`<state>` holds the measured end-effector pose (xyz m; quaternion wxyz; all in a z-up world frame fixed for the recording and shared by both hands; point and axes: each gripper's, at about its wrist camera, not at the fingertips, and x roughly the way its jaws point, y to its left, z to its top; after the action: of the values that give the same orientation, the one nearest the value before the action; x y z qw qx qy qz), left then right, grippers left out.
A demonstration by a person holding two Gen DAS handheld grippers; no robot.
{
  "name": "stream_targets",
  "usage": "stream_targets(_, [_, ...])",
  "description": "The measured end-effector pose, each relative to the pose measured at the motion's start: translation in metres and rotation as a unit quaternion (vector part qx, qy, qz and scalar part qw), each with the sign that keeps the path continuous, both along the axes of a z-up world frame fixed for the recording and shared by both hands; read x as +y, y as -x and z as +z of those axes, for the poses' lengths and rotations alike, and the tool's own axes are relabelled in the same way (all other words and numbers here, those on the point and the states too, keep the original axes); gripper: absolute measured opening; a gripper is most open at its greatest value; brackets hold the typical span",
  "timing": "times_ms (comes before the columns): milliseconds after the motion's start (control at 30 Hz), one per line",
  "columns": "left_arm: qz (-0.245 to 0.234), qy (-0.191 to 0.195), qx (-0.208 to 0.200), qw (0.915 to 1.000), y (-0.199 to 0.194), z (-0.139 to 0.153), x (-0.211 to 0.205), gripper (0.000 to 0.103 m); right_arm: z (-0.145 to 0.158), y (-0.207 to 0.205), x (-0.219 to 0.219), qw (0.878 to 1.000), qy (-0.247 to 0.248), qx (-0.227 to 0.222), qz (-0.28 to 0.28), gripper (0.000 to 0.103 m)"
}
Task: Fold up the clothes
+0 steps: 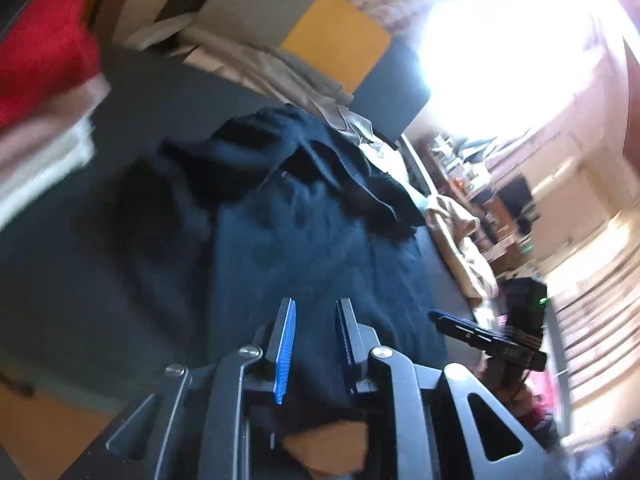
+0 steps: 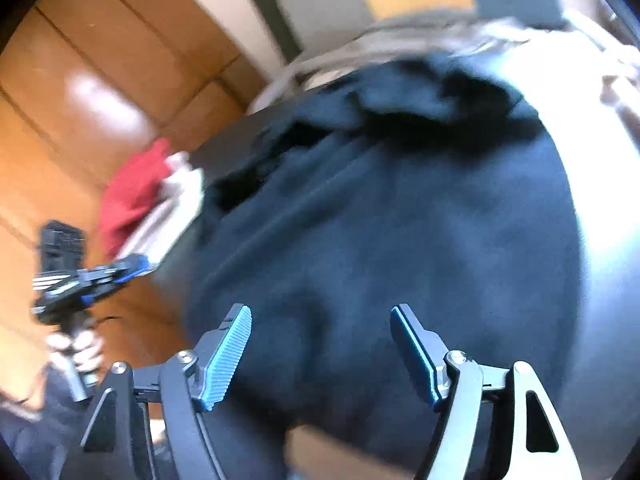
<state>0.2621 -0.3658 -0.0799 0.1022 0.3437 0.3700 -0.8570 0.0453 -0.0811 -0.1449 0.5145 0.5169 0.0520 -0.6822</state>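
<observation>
A dark navy garment (image 1: 304, 232) lies spread and partly bunched on a dark grey table (image 1: 80, 280); it also fills the right wrist view (image 2: 400, 220). My left gripper (image 1: 314, 308) hovers over its near hem with a narrow gap between the blue pads and nothing between them. My right gripper (image 2: 320, 316) is wide open above the garment's near edge, empty. The right gripper also shows in the left wrist view (image 1: 480, 332), and the left gripper in the right wrist view (image 2: 120, 268).
A stack of folded clothes, red on top (image 1: 44, 52), sits at the table's far left and also shows in the right wrist view (image 2: 136, 196). Beige clothes (image 1: 280, 68) lie at the back. A wooden floor (image 2: 80, 100) lies beyond the table.
</observation>
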Motion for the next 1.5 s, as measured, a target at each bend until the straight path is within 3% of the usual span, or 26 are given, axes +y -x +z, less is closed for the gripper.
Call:
stream_targets(100, [-0.011, -0.007, -0.024, 0.9996, 0.053, -0.020, -0.004, 0.020, -0.006, 0.015, 0.004, 0.998, -0.033, 0.039, -0.026, 0.074])
stream_targets(267, [-0.034, 0.057, -0.083, 0.9944, 0.108, -0.044, 0.009, 0.020, -0.017, 0.040, 0.010, 0.988, -0.089, 0.103, -0.070, 0.069])
stream_targets(367, [-0.042, 0.096, -0.123, 0.9869, 0.130, -0.063, 0.018, 0.020, -0.024, 0.056, 0.014, 0.978, -0.122, 0.141, -0.096, 0.077])
stream_targets(467, [-0.038, 0.121, -0.088, 0.9881, 0.126, -0.068, 0.024, 0.021, -0.021, 0.074, 0.010, 0.974, -0.134, 0.144, -0.117, 0.075])
stream_targets(533, [-0.022, 0.099, -0.059, 0.9931, 0.117, -0.073, 0.020, 0.021, -0.011, 0.086, -0.001, 0.977, -0.119, 0.128, -0.121, 0.070])
stream_targets(667, [-0.006, 0.055, -0.023, 0.9982, 0.107, -0.081, 0.010, 0.021, 0.021, 0.100, -0.065, 0.986, -0.041, 0.142, -0.070, 0.070])
stream_targets(767, [-0.010, 0.048, -0.015, 0.9987, 0.109, -0.085, 0.007, 0.021, 0.033, 0.105, -0.139, 0.984, -0.013, 0.179, -0.003, 0.076])
stream_targets(800, [-0.012, 0.051, -0.014, 0.9985, 0.108, -0.086, 0.007, 0.021, 0.034, 0.105, -0.166, 0.980, -0.017, 0.196, 0.021, 0.081])
stream_targets(933, [-0.016, 0.058, -0.010, 0.9981, 0.108, -0.085, 0.009, 0.021, 0.026, 0.121, -0.262, 0.969, -0.048, 0.233, 0.074, 0.082])
stream_targets(1033, [-0.014, 0.040, 0.002, 0.9991, 0.106, -0.088, 0.004, 0.021, 0.007, 0.143, -0.296, 0.966, -0.084, 0.229, 0.088, 0.082])
stream_targets(1133, [-0.013, 0.016, 0.015, 0.9997, 0.104, -0.091, -0.002, 0.021, -0.013, 0.148, -0.319, 0.955, -0.129, 0.243, 0.112, 0.081])
stream_targets(1167, [-0.013, 0.012, 0.017, 0.9997, 0.104, -0.091, -0.003, 0.021, -0.017, 0.146, -0.319, 0.952, -0.134, 0.251, 0.117, 0.065])
stream_targets(1200, [-0.013, 0.014, 0.017, 0.9997, 0.104, -0.091, -0.002, 0.021, -0.021, 0.145, -0.318, 0.948, -0.140, 0.258, 0.123, 0.040])
stream_targets(1267, [-0.014, 0.020, 0.015, 0.9996, 0.106, -0.091, -0.001, 0.021, -0.021, 0.143, -0.315, 0.947, -0.143, 0.258, 0.125, 0.008])
stream_targets(1400, [-0.014, 0.028, 0.011, 0.9995, 0.109, -0.091, 0.002, 0.021, -0.008, 0.132, -0.300, 0.938, -0.138, 0.293, 0.126, 0.007])
stream_targets(1500, [-0.012, 0.033, 0.008, 0.9994, 0.110, -0.091, 0.005, 0.021, 0.020, 0.131, -0.272, 0.925, -0.132, 0.340, 0.111, 0.007])
